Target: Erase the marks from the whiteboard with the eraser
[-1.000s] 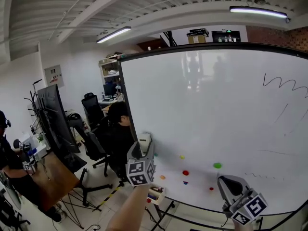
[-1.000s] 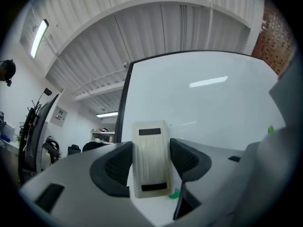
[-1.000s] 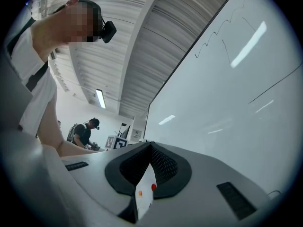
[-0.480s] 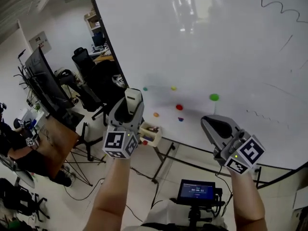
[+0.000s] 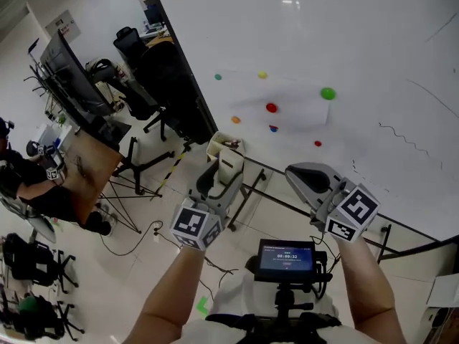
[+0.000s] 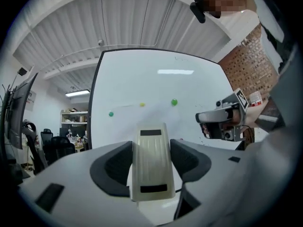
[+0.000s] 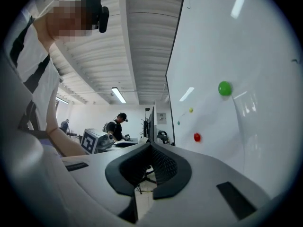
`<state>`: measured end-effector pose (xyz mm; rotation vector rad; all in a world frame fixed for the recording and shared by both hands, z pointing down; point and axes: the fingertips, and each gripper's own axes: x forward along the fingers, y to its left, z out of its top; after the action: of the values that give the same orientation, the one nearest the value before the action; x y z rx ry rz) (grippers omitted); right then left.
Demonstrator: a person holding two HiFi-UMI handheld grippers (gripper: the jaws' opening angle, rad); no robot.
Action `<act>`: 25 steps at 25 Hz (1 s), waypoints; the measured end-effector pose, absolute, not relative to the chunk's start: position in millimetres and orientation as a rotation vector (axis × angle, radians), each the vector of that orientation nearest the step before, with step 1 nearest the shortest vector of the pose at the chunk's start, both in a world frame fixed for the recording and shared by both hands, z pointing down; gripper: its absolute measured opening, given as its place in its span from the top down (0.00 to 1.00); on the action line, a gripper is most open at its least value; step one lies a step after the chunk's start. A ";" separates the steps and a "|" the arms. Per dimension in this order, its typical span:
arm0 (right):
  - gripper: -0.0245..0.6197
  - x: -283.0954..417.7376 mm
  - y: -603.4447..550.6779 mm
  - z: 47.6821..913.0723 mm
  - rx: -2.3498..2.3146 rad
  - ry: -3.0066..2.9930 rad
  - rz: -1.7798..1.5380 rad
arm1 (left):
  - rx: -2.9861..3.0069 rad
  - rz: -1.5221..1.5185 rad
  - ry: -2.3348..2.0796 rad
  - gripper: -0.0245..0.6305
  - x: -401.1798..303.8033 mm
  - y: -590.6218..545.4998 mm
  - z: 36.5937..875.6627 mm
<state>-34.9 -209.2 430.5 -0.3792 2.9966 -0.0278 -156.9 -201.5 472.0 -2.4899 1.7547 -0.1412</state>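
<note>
Nearest to the body, a small screen (image 5: 287,258) sits on a mount at chest level, and both forearms reach out over it. The left gripper (image 5: 219,172) is clamped on the eraser (image 5: 230,165). Its own view shows the cream block (image 6: 150,141) standing upright between the dark pads, gripped by its long sides. That probably leaves a broad face free to press flat on the board. The right gripper (image 5: 301,175) carries nothing: its jaws meet at the tips with only floor showing through the slit below them (image 7: 150,167). It appears to ride along as the spare hand.

Both tools hang low, in front of the board's bottom edge and well apart from its surface, so wiping has not begun. A small tray (image 5: 224,145) sits on the board's stand just beyond the left gripper.

Farther off, the whiteboard (image 5: 373,41) carries coloured magnets, among them a red magnet (image 5: 271,107) and a green magnet (image 5: 328,93). A thin wavy line (image 5: 403,140) runs to their right. That mark lies up and to the right of the eraser, so the left arm will likely have to lift and cross over, steering round the magnets.

Beyond the board's left edge are a desk (image 5: 86,163), office chairs and a seated person (image 5: 29,181)
</note>
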 end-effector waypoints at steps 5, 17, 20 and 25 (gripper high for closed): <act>0.95 -36.2 -193.5 478.7 -0.349 3.057 -0.093 | -2.561 -0.183 1.758 0.53 -134.3 -174.3 511.9; 0.95 -52.3 -200.0 517.1 -0.397 3.041 -0.264 | -2.648 -0.198 1.786 0.53 -148.5 -162.6 557.5; 0.95 -63.1 -205.4 516.7 -0.411 3.045 -0.276 | -2.650 -0.209 1.775 0.53 -161.0 -166.1 558.9; 0.95 -97.8 -209.0 528.2 -0.410 3.073 -0.293 | -2.655 -0.202 1.791 0.53 -195.6 -173.6 566.0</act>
<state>-97.8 -209.0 528.2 -0.4104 3.0729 -0.2929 -195.6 -173.6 566.0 -2.6553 1.7910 -0.2019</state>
